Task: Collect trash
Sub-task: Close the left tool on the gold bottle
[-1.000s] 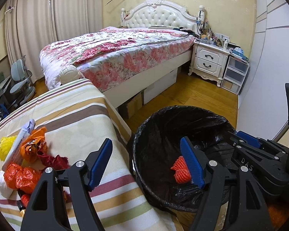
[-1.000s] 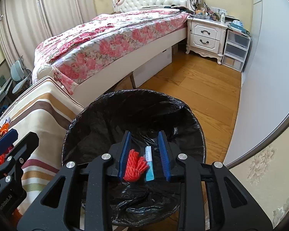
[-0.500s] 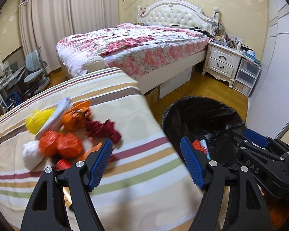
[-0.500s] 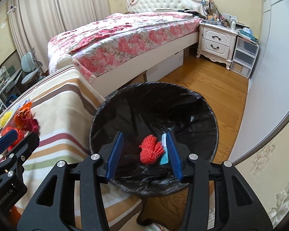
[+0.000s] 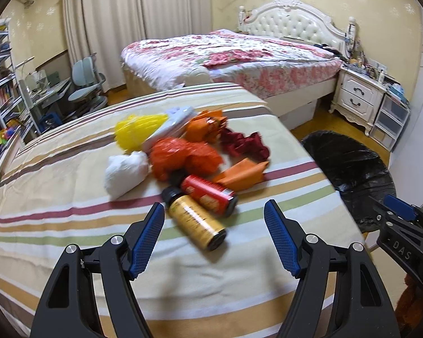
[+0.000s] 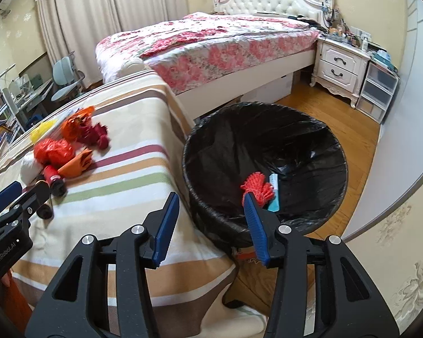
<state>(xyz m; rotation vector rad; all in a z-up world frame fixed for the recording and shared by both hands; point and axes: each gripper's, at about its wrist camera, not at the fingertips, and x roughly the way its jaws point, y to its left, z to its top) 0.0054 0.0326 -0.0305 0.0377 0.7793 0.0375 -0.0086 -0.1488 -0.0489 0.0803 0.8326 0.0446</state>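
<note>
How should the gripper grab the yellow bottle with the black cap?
Probably around the middle of the yellow bottle, coming down from above. It lies on its side on the striped cloth, cap toward the pile, so one pad can go on each long round side. The open left gripper already hovers by it.

I saw matt woven cloth with stripes over the table [image 5: 70,197]. On it lay a glossy yellow can [image 5: 196,222] and a glossy red can [image 5: 208,194], a crinkled shiny orange plastic bag [image 5: 183,159], crumpled white tissue paper [image 5: 125,171], dark red cloth [image 5: 245,146] and a folded orange paper [image 5: 242,174]. The bin liner [image 6: 268,146] was thin, wrinkled black plastic with a sheen. My left gripper [image 5: 214,243] had ribbed blue pads [image 5: 146,242] on matt black plastic. The floor [image 6: 324,107] looked like polished wood.
</note>
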